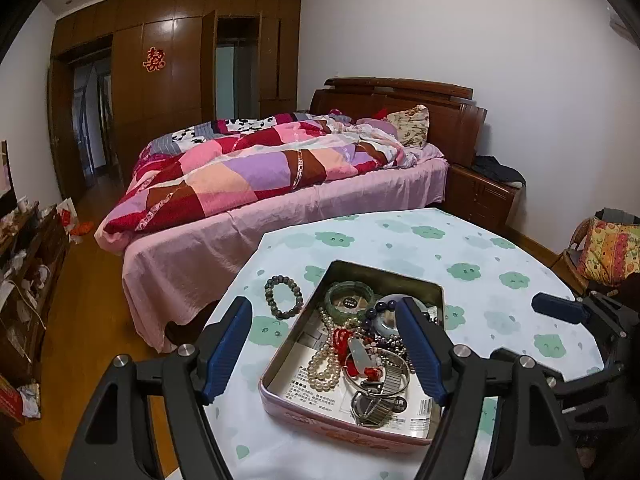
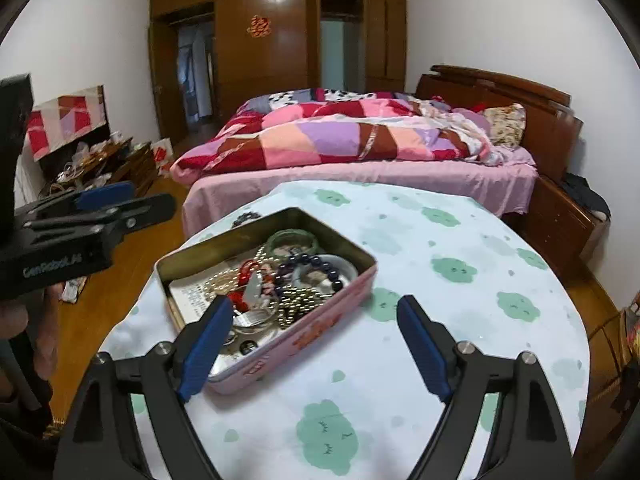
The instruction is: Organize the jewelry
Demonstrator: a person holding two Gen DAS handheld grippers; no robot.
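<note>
A pink tin box (image 1: 344, 430) sits on the round table (image 1: 480, 248), holding a green bangle (image 1: 349, 298), a pearl necklace (image 1: 325, 364), dark beads, red charms and a metal watch band (image 1: 384, 390). A grey-green bead bracelet (image 1: 283, 296) lies on the cloth left of the tin. My left gripper (image 1: 326, 346) is open and empty, hovering above the tin. My right gripper (image 2: 316, 342) is open and empty, over the tin's (image 2: 320, 320) near right corner. The tin's jewelry (image 2: 280, 280) shows in the right wrist view, the bracelet (image 2: 245, 218) barely behind the tin.
The table wears a white cloth with green cloud prints (image 2: 452, 270). A bed with a patchwork quilt (image 1: 256, 168) stands behind it. A cluttered low cabinet (image 2: 100, 160) is at the left wall, a chair with a cushion (image 1: 608, 252) at the right.
</note>
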